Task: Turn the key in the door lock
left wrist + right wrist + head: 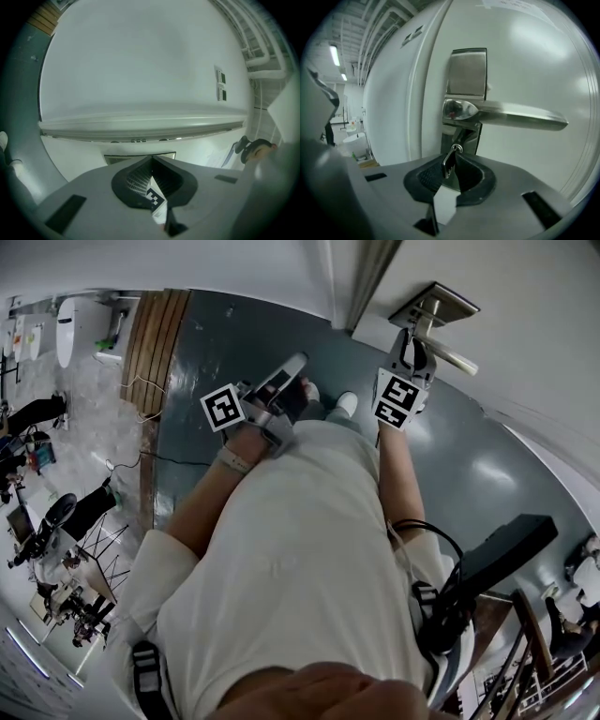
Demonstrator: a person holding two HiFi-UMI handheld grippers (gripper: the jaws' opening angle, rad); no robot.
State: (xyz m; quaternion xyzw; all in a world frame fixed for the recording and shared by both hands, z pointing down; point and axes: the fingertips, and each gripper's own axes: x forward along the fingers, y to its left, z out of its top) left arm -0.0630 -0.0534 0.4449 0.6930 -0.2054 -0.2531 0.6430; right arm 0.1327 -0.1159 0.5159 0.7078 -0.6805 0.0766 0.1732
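Pinching key [448,165], right gripper [452,157] jaws narrow; key's length points into lock [465,137]; left gripper [151,164] closed.

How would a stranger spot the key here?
Find the white door and its silver lever handle. Just under the handle's pivot sits the key, pinched by the right gripper. Unlike the bright handle, it is small and dark, with a metal ring.

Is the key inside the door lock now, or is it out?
Inside, it seems: the key stands against the lock plate below the handle, with the right gripper closed on it.
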